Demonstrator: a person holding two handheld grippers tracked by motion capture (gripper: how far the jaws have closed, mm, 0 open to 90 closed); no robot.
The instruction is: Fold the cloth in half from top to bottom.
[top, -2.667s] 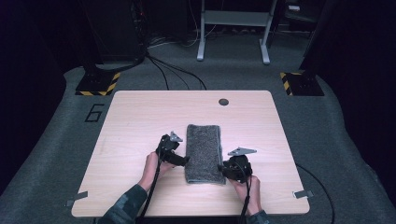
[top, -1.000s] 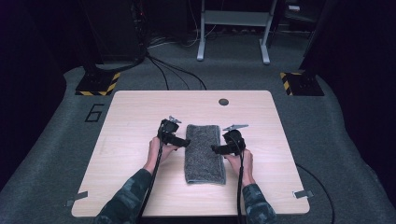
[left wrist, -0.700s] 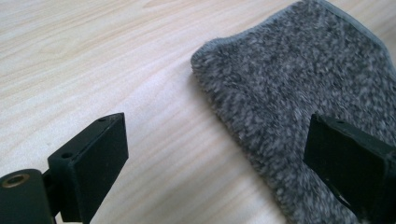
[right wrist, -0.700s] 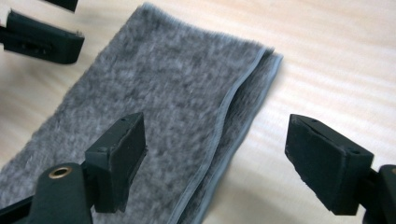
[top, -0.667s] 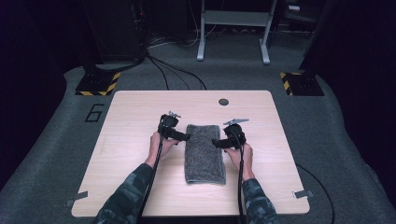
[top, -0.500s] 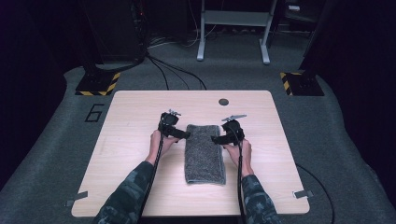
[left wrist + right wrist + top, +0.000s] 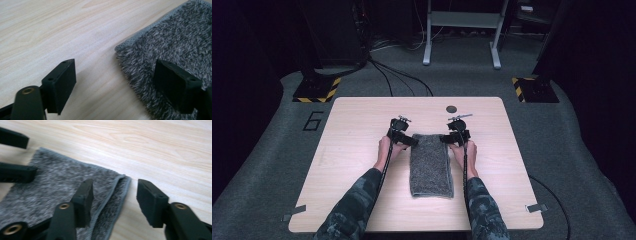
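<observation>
A folded grey towel (image 7: 431, 164) lies mid-table, long axis twelve to six. The left gripper (image 7: 403, 139) and right gripper (image 7: 452, 138) straddle its far corners, jaws closing but not pinching.

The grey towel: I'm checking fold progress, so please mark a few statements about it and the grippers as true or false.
1. The grey towel lies folded into a long strip on the table. True.
2. The left gripper is clamped shut on a towel corner. False: its jaws stand open, one over the bare wood, one over the pile.
3. The right gripper straddles the towel's folded edge. True.
4. The towel hangs over the table's edge. False: it lies wholly on the tabletop.
</observation>
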